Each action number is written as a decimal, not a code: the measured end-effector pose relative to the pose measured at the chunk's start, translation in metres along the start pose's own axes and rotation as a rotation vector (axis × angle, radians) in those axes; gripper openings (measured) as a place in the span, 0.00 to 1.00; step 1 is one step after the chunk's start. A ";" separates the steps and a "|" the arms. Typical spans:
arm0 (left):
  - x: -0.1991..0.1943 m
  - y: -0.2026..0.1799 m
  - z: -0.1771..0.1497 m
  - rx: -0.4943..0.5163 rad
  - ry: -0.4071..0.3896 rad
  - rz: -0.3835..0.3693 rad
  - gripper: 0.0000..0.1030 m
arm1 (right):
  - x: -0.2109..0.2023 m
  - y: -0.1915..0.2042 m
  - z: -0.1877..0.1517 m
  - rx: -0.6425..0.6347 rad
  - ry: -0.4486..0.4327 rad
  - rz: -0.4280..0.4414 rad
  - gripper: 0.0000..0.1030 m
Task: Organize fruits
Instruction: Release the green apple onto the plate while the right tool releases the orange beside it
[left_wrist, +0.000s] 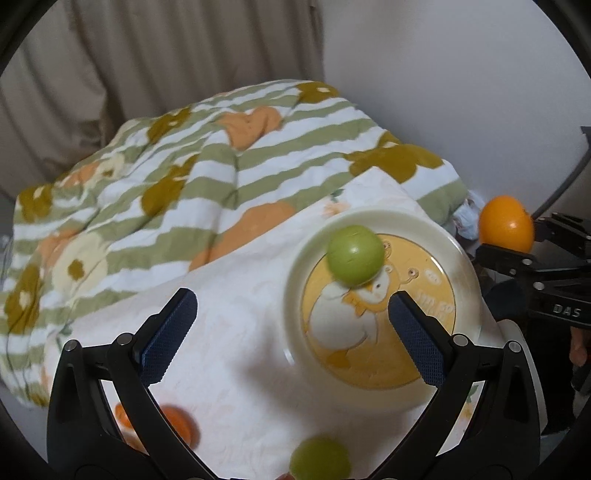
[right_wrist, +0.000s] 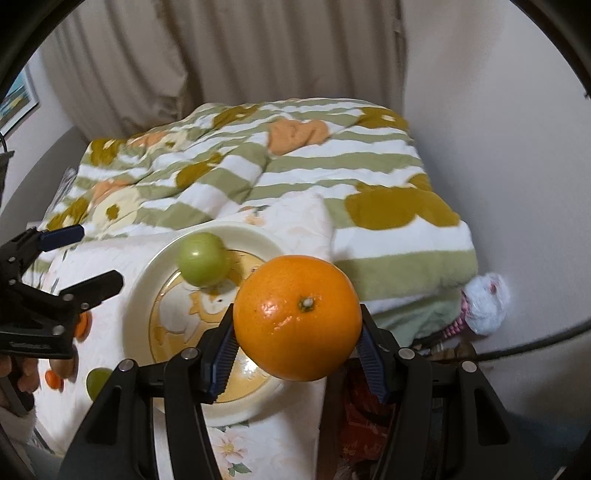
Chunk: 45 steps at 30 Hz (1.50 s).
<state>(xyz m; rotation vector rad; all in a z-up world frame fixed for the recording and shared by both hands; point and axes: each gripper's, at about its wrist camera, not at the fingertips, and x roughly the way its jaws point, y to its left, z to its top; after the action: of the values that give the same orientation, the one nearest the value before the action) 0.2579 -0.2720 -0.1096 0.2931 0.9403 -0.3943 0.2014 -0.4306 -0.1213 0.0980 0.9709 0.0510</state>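
My right tongs (right_wrist: 297, 354) clench the orange (right_wrist: 298, 318); left tongs (left_wrist: 291, 332) gape empty. I should lower it onto the plate (right_wrist: 147, 291), lower centre, clear of the green fruit (right_wrist: 202, 264).

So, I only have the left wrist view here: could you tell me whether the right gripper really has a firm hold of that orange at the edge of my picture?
Observer: Yes. In the right wrist view both pads of the right gripper press on the sides of the orange, stem end towards the camera.
Operator: Thank you. Where does the orange hang relative to the plate?
Observer: It hangs in front of the plate's right rim in that view; how high above it, I cannot tell.
Operator: Anything beyond the bed's right edge?
Observer: A white plastic bag lies by the wall, below the striped blanket.
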 end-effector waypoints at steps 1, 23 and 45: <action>-0.004 0.003 -0.003 -0.011 0.001 0.010 1.00 | 0.003 0.004 0.001 -0.025 0.004 0.014 0.53; -0.053 0.057 -0.088 -0.290 0.076 0.188 1.00 | 0.071 0.041 0.000 -0.325 0.034 0.057 0.54; -0.119 0.065 -0.132 -0.417 0.022 0.278 1.00 | 0.011 0.041 0.005 -0.312 -0.078 0.071 0.99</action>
<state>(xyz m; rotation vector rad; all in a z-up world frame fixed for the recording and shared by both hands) 0.1292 -0.1358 -0.0802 0.0440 0.9634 0.0639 0.2119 -0.3888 -0.1235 -0.1520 0.8716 0.2611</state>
